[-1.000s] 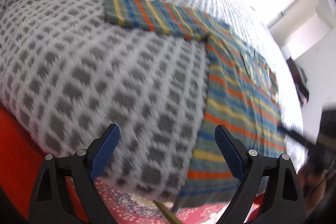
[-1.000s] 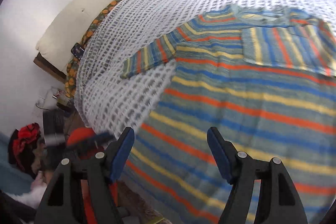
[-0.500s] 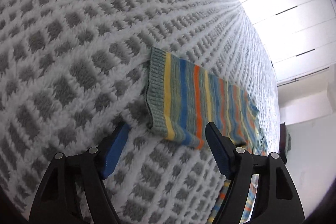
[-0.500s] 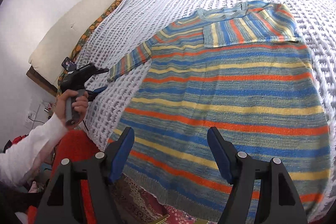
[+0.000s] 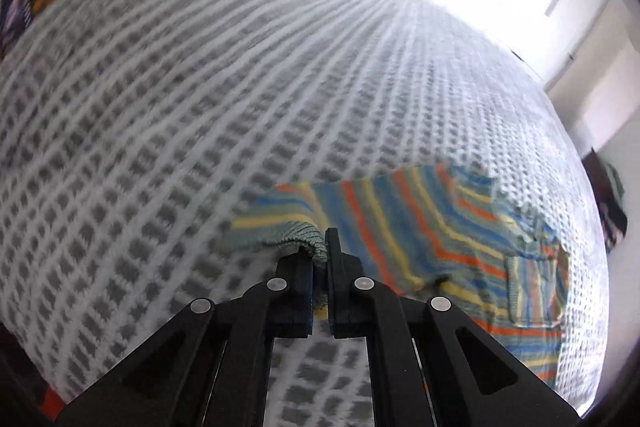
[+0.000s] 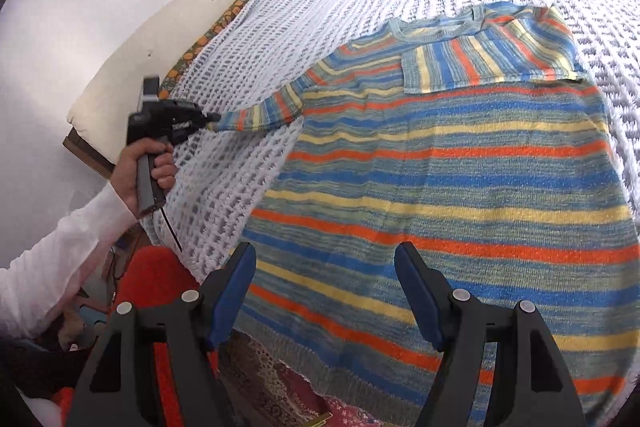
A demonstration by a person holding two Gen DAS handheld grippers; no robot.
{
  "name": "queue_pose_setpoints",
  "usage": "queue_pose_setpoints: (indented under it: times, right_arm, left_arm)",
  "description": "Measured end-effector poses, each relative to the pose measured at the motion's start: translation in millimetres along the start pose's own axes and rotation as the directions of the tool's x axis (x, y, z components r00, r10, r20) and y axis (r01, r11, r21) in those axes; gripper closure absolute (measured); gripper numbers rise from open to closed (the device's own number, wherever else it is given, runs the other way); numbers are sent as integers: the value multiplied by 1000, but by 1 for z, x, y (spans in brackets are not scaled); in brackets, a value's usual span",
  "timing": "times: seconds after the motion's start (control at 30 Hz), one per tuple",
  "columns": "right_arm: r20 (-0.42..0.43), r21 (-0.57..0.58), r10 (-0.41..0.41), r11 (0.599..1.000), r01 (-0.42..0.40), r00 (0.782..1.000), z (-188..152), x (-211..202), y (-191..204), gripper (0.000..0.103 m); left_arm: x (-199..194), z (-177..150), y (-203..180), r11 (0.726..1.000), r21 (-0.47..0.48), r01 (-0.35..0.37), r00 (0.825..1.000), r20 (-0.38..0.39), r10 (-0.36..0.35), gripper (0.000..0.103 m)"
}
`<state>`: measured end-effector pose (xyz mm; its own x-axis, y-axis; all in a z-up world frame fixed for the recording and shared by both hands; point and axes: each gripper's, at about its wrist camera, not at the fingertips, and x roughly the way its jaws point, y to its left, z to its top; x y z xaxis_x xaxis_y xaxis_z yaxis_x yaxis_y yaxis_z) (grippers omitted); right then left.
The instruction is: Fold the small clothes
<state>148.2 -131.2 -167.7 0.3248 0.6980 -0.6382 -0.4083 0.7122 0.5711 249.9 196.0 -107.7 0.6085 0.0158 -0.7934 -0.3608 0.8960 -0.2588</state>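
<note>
A striped knit sweater [image 6: 460,163] in blue, orange, yellow and green lies flat on the bed. Its right sleeve [image 6: 480,63] is folded across the chest. My left gripper [image 5: 320,255] is shut on the cuff of the left sleeve [image 5: 292,231] and lifts it off the blanket; it also shows in the right wrist view [image 6: 208,119], pulling the sleeve [image 6: 260,115] out to the left. My right gripper [image 6: 324,291] is open and empty, held above the sweater's hem near the bed's front edge.
A white and grey waffle blanket [image 5: 200,87] covers the bed. A cream headboard cushion [image 6: 168,47] and an orange patterned sheet edge [image 6: 208,35] lie at the left. A red patterned rug [image 6: 280,387] lies below the bed's front edge.
My left gripper has closed on the sleeve cuff and lifted it. My right gripper has stayed open and hovers over the hem, slightly closer.
</note>
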Motion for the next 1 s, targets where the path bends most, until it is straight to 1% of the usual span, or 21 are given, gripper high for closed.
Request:
queue_pose_setpoints:
  times: [0.07, 0.1, 0.17, 0.23, 0.3, 0.33, 0.37, 0.4, 0.43, 0.47, 0.5, 0.53, 0.57, 0.6, 0.63, 0.7, 0.77, 0.8, 0.87, 0.97, 1.0]
  right_arm:
    - [21, 7, 3, 1000, -3, 1000, 2, -4, -3, 31]
    - [31, 12, 3, 1000, -3, 1000, 3, -6, -5, 31]
    - [54, 26, -1, 1000, 0, 999, 6, -13, -10, 31]
    - [82, 44, -17, 999, 13, 996, 6, -21, -17, 31]
    - [112, 65, -33, 998, 26, 993, 6, -31, -24, 31]
    - [126, 78, -44, 996, 34, 991, 5, -35, -29, 31]
    - [139, 91, -54, 995, 42, 989, 5, -40, -34, 31]
    - [152, 107, -65, 993, 49, 986, 5, -43, -39, 31]
    - [163, 125, -76, 991, 56, 984, 5, -46, -44, 31]
    - [175, 148, -87, 987, 61, 981, 5, -50, -50, 31]
    - [189, 175, -96, 983, 63, 977, 5, -53, -56, 31]
    - [203, 198, -101, 978, 60, 974, 5, -57, -61, 31]
    - [218, 217, -104, 975, 56, 970, 4, -62, -66, 31]
    - [232, 231, -110, 971, 55, 967, 4, -65, -70, 31]
    - [239, 240, -117, 969, 58, 964, 3, -67, -75, 31]
    - [244, 254, -125, 965, 61, 962, 4, -69, -82, 31]
    - [238, 271, -123, 961, 56, 963, 6, -67, -88, 31]
    - [230, 275, -119, 960, 53, 966, 7, -65, -89, 31]
    - [217, 272, -122, 960, 60, 968, 9, -61, -88, 31]
    - [212, 257, -138, 963, 81, 967, 10, -62, -82, 31]
    - [215, 252, -147, 963, 91, 966, 10, -64, -80, 31]
  left_arm:
    - [-14, 9, -60, 990, 126, 66, 998, 15, -68, 100]
    - [-19, 9, -91, 977, 183, 106, 994, 14, -111, 100]
    - [-20, 4, -156, 940, 284, 189, 981, -13, -193, 100]
    - [-16, -12, -208, 901, 351, 256, 966, -54, -254, 100]
    - [0, -38, -254, 858, 397, 325, 946, -133, -297, 98]
    - [10, -56, -273, 838, 415, 354, 935, -190, -301, 86]
    - [26, -74, -289, 821, 429, 375, 922, -260, -285, 56]
    - [40, -91, -299, 820, 444, 360, 921, -310, -237, 39]
    - [47, -104, -301, 827, 456, 327, 929, -317, -193, 26]
    - [51, -117, -297, 834, 459, 306, 935, -311, -172, 26]
    - [53, -125, -287, 837, 446, 316, 930, -322, -179, 26]
    - [50, -133, -275, 846, 415, 335, 918, -345, -195, 26]
    - [47, -138, -261, 859, 379, 344, 911, -356, -207, 26]
    - [40, -143, -241, 876, 340, 343, 908, -358, -217, 26]
    - [32, -146, -221, 890, 311, 334, 911, -348, -220, 25]
    - [22, -153, -184, 915, 287, 282, 930, -316, -187, 18]
    - [18, -168, -153, 920, 315, 232, 941, -312, -130, 18]
    - [19, -177, -140, 922, 329, 206, 943, -319, -97, 18]
    - [16, -196, -115, 925, 340, 168, 941, -335, -48, 25]
    - [-6, -215, -91, 924, 339, 175, 949, -307, -67, 25]
    - [-12, -220, -87, 923, 346, 167, 953, -297, -61, 24]
